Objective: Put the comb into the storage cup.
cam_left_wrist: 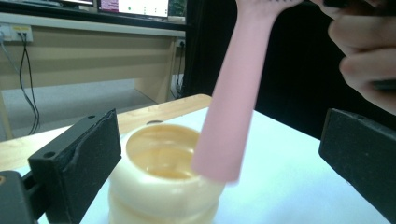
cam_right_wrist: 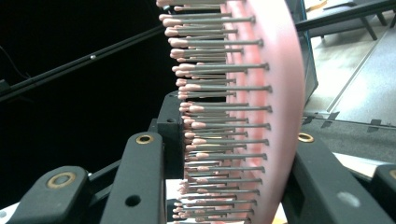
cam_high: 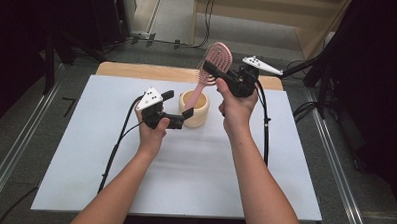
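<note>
On the white worktop (cam_high: 194, 177) stands a cream cup (cam_high: 194, 109). The right hand-held gripper (cam_high: 223, 75) is clamped on the head of a pink hairbrush (cam_high: 214, 62), its handle tip at the cup's mouth. The left hand-held gripper (cam_high: 179, 109), jaws wide, flanks the cup without touching.

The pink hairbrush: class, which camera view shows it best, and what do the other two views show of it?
The high view: the whole pink hairbrush is seen, head clamped in the right gripper, handle reaching toward the cream cup. The left gripper view gives its handle alone; the right gripper view gives bristles and head edge-on.
</note>
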Motion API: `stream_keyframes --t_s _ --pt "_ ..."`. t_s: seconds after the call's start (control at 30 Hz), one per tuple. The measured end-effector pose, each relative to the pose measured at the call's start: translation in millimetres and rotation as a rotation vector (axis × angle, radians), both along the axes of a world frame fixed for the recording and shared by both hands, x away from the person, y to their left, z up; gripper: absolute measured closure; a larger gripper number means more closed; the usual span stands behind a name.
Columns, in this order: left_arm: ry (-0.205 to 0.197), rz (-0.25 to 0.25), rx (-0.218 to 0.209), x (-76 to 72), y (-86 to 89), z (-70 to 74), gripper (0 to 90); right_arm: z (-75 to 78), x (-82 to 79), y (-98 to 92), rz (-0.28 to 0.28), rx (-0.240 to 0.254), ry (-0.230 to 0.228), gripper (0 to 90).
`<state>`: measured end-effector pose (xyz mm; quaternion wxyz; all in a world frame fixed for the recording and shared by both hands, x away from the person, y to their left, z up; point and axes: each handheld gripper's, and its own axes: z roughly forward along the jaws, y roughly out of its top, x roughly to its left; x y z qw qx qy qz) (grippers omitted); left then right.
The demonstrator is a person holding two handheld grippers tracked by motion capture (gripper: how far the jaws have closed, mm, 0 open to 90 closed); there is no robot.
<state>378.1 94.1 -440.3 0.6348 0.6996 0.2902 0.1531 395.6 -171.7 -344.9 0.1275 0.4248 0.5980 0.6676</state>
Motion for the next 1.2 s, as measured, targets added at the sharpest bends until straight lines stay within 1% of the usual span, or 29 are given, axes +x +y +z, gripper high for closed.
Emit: stream_keyframes --t_s 0.03,0.1,0.17,0.23,0.27,0.4,0.53,0.63,0.67,0.7,0.73,0.9,0.97,1.0,1.07,1.1,1.13,1.2 --pt "0.0 0.0 0.0 0.0 0.0 0.0 0.0 0.0 0.0 0.0 0.0 0.0 0.0 61.8" --pt "0.006 0.012 0.003 -3.2 8.8 -3.5 0.0 -0.3 2.2 0.7 -0.001 -0.007 -0.011 61.9" --pt "0.01 0.016 -0.003 -5.0 14.8 -6.1 0.0 -0.3 3.0 1.5 -0.003 -0.012 -0.018 61.9" --pt "0.013 0.02 -0.001 -6.0 17.4 -7.1 0.0 -0.3 3.4 1.8 -0.004 -0.013 -0.017 61.9" --pt "0.012 0.025 0.009 -8.2 21.7 -8.8 0.0 -0.9 5.0 1.8 -0.009 -0.018 -0.024 61.9" --pt "0.008 0.03 0.016 -11.8 27.1 -11.2 0.0 -2.5 7.6 0.5 -0.021 -0.024 -0.025 61.9" --pt "0.007 0.037 0.02 -16.5 37.5 -14.9 0.0 -4.0 10.6 -2.7 -0.037 -0.026 -0.026 61.9" --pt "0.011 0.042 0.018 -18.2 41.0 -15.9 0.0 -4.6 11.8 -3.8 -0.048 -0.031 -0.028 61.9" --pt "0.009 0.043 0.021 -20.3 45.0 -17.4 0.0 -5.6 13.0 -4.3 -0.05 -0.04 -0.027 61.9" --pt "0.009 0.043 0.021 -20.3 45.0 -17.4 0.0 -5.6 13.0 -4.3 -0.05 -0.04 -0.027 61.9" --pt "0.01 0.048 0.024 -22.3 47.6 -18.5 0.0 -7.0 14.4 -4.2 -0.06 -0.056 -0.03 61.9" --pt "0.002 0.064 0.026 -27.5 57.1 -21.2 0.0 -9.1 16.2 -3.5 -0.072 -0.07 -0.036 61.9" --pt "0.002 0.066 0.027 -28.6 58.9 -21.9 0.0 -9.6 16.6 -3.2 -0.073 -0.079 -0.04 61.9" --pt "0.006 0.069 0.034 -30.6 63.0 -23.2 0.0 -10.7 17.3 -2.3 -0.079 -0.095 -0.045 62.0" --pt "0.008 0.074 0.036 -31.9 64.7 -23.8 0.0 -12.2 18.6 -1.9 -0.088 -0.1 -0.05 61.9" --pt "0.006 0.076 0.038 -34.3 69.2 -24.7 0.0 -12.8 19.1 -1.6 -0.092 -0.103 -0.049 61.9" --pt "0.006 0.076 0.038 -34.3 69.2 -24.7 0.0 -12.8 19.1 -1.6 -0.092 -0.103 -0.049 61.9" --pt "0.005 0.085 0.041 -37.3 76.4 -25.9 0.0 -15.0 20.7 -0.2 -0.103 -0.116 -0.056 61.9"
